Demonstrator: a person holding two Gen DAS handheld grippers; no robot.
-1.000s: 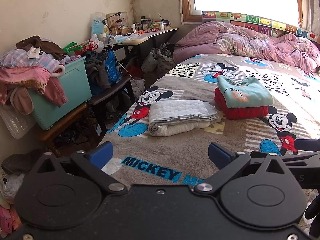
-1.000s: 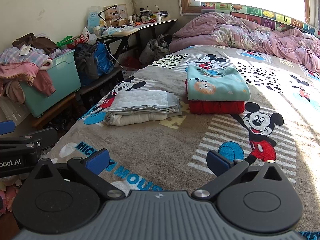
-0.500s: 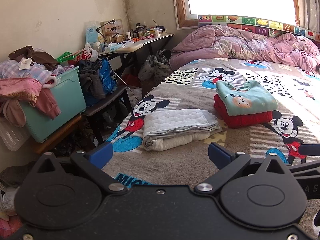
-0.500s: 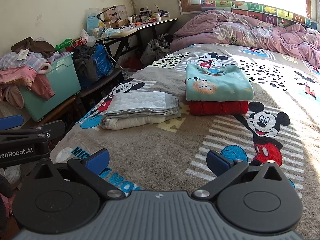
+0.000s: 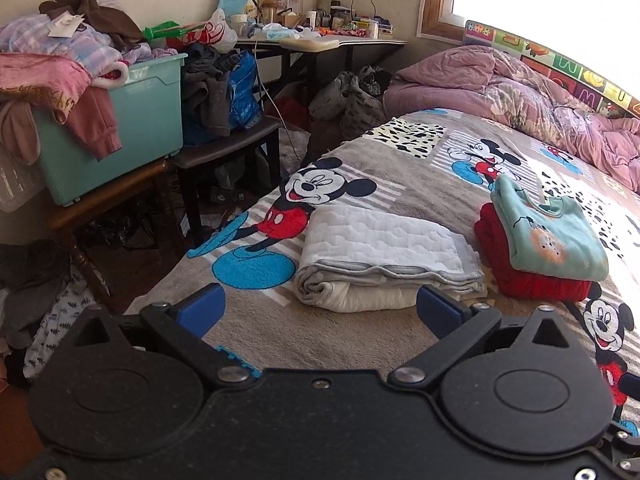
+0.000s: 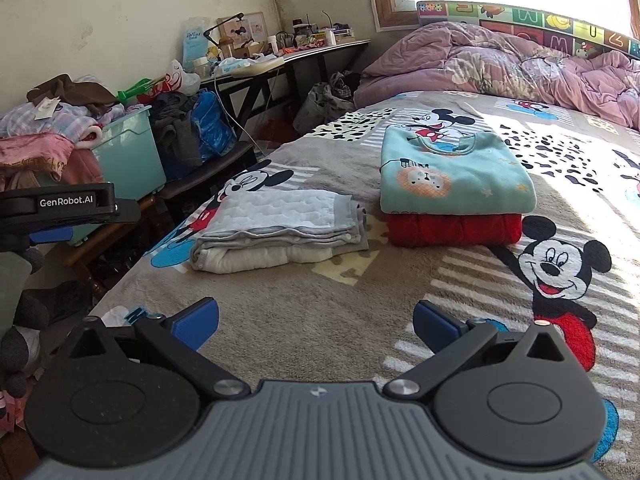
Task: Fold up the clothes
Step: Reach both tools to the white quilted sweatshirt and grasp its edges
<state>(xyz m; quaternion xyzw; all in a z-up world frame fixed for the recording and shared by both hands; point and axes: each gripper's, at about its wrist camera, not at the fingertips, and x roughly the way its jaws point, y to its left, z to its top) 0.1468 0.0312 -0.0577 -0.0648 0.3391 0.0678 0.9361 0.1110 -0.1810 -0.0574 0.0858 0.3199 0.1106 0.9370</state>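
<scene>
A folded white and grey quilted garment [image 5: 384,260] [image 6: 280,228] lies on the Mickey Mouse blanket [image 5: 400,168] [image 6: 340,300]. To its right a folded teal sweatshirt [image 5: 548,236] [image 6: 452,176] rests on a folded red garment [image 5: 536,280] [image 6: 452,230]. My left gripper [image 5: 318,312] hovers open and empty in front of the quilted garment. My right gripper [image 6: 316,320] is open and empty over bare blanket, short of both piles. The left gripper's body [image 6: 60,204] shows at the left edge of the right wrist view.
A teal bin [image 5: 116,128] [image 6: 128,152] heaped with unfolded clothes sits on a wooden stool left of the bed. Beside it are a dark stool with bags [image 5: 224,96] and a cluttered desk [image 5: 320,40]. A crumpled pink duvet [image 5: 520,96] [image 6: 500,68] fills the bed's far end.
Both grippers have drawn closer to the folded piles. The left one has swung left, toward the bin and stools. Both stay open and empty.
</scene>
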